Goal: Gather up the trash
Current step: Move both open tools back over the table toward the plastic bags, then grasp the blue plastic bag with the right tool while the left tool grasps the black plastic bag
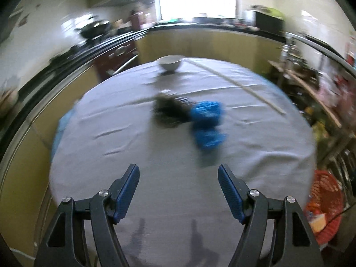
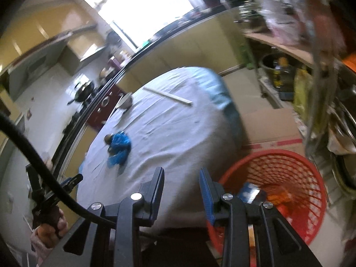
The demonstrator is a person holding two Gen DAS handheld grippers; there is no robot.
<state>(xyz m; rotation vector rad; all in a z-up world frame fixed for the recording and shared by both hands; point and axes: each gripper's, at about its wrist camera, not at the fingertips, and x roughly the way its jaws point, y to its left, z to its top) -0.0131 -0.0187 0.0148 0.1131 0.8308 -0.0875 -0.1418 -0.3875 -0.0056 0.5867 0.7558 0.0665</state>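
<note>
While nothing is yet gripped, left gripper (image 1: 179,171): to be lowered over the blue wrapper (image 1: 208,124) with jaws kept wide, then closed squarely on it;
Left jaws: spread wide, empty, clear of the tablecloth (image 1: 111,133);
Right gripper (image 2: 180,171): narrowly parted, nothing pinched;
Blue wrapper: mid-table, touching a dark clump (image 1: 169,111);
Red basket (image 2: 278,171): beside the table, trash seen inside.
</note>
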